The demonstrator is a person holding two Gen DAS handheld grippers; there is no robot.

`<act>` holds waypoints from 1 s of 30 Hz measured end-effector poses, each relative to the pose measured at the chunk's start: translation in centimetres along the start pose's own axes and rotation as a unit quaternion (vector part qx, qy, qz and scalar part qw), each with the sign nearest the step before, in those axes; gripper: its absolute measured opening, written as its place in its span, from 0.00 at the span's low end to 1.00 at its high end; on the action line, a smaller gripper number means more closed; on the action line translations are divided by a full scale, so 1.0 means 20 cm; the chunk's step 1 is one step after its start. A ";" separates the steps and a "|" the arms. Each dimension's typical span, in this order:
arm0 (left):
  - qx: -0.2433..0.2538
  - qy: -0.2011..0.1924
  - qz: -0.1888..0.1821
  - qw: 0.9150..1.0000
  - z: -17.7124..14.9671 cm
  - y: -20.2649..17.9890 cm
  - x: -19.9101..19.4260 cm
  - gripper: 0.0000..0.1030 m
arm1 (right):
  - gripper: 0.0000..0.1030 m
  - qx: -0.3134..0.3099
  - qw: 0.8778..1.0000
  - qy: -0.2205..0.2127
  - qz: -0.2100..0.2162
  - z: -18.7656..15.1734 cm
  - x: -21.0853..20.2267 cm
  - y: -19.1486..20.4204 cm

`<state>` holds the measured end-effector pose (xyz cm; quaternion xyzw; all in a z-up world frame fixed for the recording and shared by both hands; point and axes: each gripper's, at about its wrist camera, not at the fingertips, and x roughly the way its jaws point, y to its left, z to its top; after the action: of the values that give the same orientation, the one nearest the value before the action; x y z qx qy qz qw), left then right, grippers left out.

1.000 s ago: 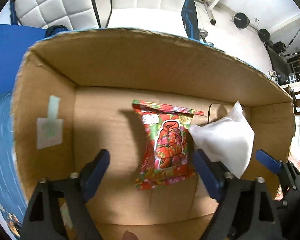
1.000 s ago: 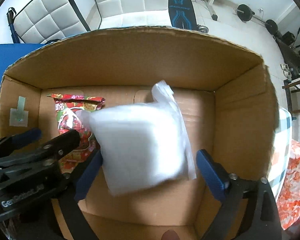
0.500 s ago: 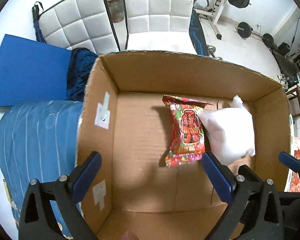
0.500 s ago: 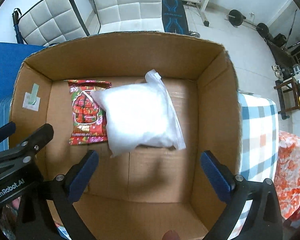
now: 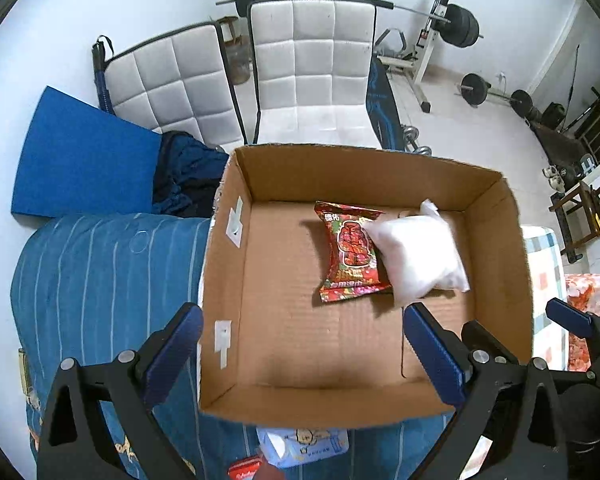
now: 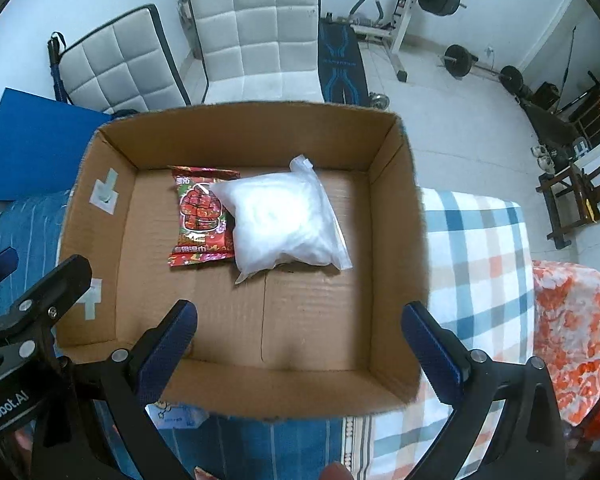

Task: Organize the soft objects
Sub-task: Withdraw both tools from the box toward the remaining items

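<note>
1. Both soft things already lie on the floor of the cardboard box (image 6: pixel 396 216): a red snack packet (image 6: pixel 202 218) toward the left and a white bag (image 6: pixel 278 224) of fluffy filling just to its right, its edge lapping over the packet's right side.
2. The box rests on a bed, with a blue striped cover (image 5: pixel 100 280) under its left part and a checked blanket (image 6: pixel 476 248) to its right.
3. The left tool (image 5: pixel 300 356) hangs above the near left edge of the box, its fingers spread wide and holding nothing.
4. The right tool (image 6: pixel 300 352) hangs over the near wall of the box, likewise released and empty.
5. The white bag looks very light and squashy; its clear plastic skin is probably slippery, so a pinch across the plump middle should hold better than one on the thin sealed flap (image 6: pixel 302 164) at the far end.
6. The red packet looks light, flat and crinkly, and would likely bend if lifted by a corner; its crimped top or bottom seam seems the firmest place to take hold.
7. A pale blue packet (image 5: pixel 304 444) peeks out on the bed just below the near wall of the box, with a small red item (image 5: pixel 246 470) beside it; these may be next to go in, though too little shows to be sure.
</note>
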<state>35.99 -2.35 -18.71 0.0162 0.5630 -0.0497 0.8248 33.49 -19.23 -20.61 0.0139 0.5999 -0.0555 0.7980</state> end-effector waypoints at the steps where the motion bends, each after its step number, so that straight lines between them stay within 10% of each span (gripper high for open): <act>1: 0.001 -0.003 0.000 1.000 -0.01 0.00 -0.02 1.00 | 1.00 0.000 1.000 -0.004 -0.001 -0.01 -0.03 0.00; 18: 0.004 -0.039 0.012 0.999 -0.35 -0.06 -0.43 1.00 | 1.00 0.008 0.999 -0.019 0.041 -0.43 -0.40 -0.10; 30: 0.056 0.094 0.039 0.993 -1.17 -0.10 -0.16 1.00 | 1.00 0.037 0.981 0.172 0.083 -1.31 0.05 -0.20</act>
<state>12.99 -2.12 -24.13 0.0884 0.6337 -0.0474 0.7670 8.29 -20.93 -28.72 0.1028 0.7223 -0.0079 0.6839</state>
